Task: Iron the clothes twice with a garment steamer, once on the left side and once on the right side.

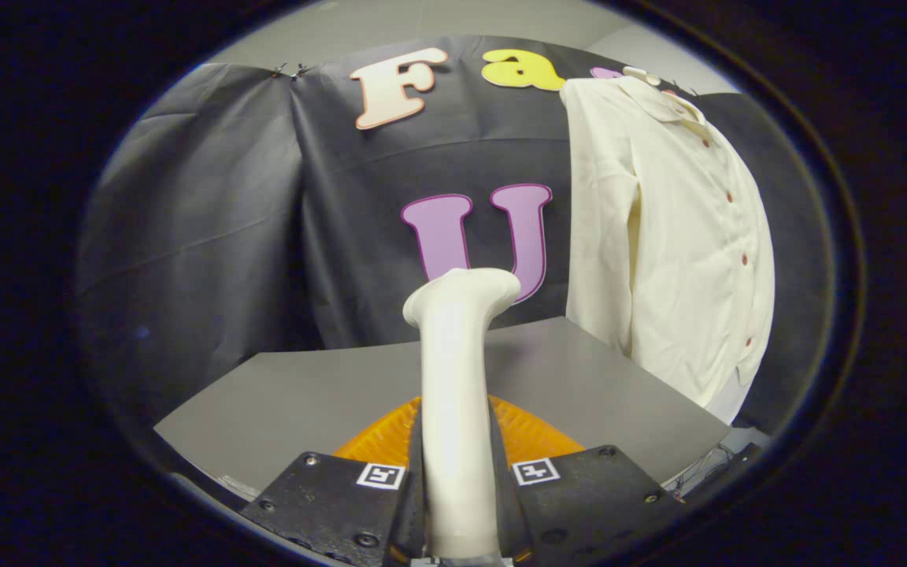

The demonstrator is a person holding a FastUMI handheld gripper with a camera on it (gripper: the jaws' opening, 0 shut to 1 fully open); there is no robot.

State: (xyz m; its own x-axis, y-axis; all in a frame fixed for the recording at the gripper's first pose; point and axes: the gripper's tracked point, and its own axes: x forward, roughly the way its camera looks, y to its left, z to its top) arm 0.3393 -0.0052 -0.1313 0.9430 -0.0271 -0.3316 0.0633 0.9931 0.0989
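Between the gripper (pixel 457 480) fingers stands a smooth white plastic garment steamer (pixel 457 378), clamped by its slim handle, head pointing away. Beyond and to the right, a cream button-front shirt (pixel 674 236) hangs against the black cloth wall, above a grey table (pixel 304 394). The rigid, probably slippery handle suits a firm mid-shaft hold; the shirt looks soft and yielding.

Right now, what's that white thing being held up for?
That's a garment steamer. The gripper has both fingers pressed on its handle, holding it upright above the grey table. A cream shirt hangs off to the right against the black cloth. The steamer's head isn't touching the shirt yet.
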